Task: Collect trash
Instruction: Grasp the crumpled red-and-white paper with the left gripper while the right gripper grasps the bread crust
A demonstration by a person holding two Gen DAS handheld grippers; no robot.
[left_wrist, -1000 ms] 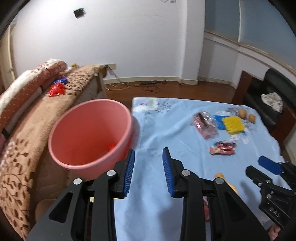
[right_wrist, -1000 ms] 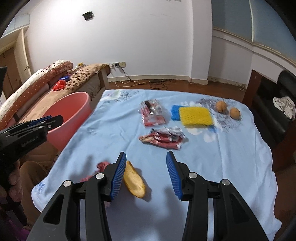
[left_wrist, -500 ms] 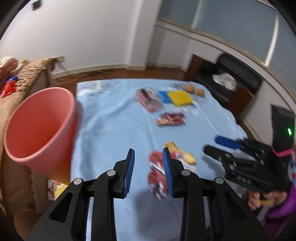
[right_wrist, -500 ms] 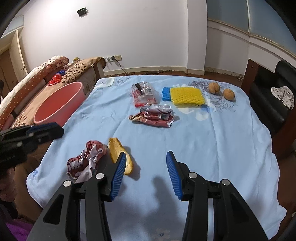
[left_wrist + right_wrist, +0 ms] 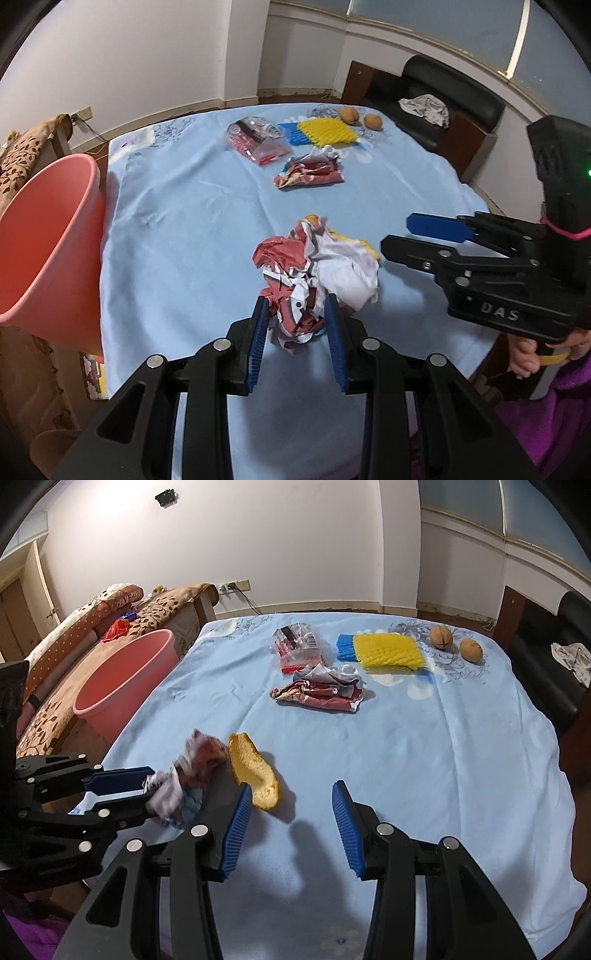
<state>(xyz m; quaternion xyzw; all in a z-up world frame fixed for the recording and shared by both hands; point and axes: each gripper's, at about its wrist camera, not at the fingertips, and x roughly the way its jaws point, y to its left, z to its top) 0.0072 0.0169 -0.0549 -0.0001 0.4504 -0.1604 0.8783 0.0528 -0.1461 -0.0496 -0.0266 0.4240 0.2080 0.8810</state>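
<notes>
The left gripper (image 5: 295,325) is reaching down over the near edge of the bench (image 5: 192,236), its jaws standing partly spread with the near end of the crumpled red-and-white wrapper (image 5: 314,273) lying between the blue pads; whether the pads are actually pressing on the paper cannot be told. The rest of the wrapper is bulging out beyond the fingertips, resting on the blue cloth. In the right wrist view the same wrapper (image 5: 192,775) is sitting between the left gripper's fingertips (image 5: 146,786), blurred.

The right gripper (image 5: 291,805) is hovering just beside it with jaws spread and nothing between them; the yellow peel (image 5: 255,771) is lying just ahead of its left pad, touching the wrapper's far side.

Further out, a flattened red wrapper (image 5: 321,692) is lying mid-bench, with a clear plastic packet (image 5: 299,650) behind it, a yellow and blue scrubbing pad (image 5: 384,650) beside that, and two walnuts (image 5: 456,644) near the far corner. A pink bin (image 5: 125,679) is standing off the bench's left edge, against a patterned sofa (image 5: 155,609)
</notes>
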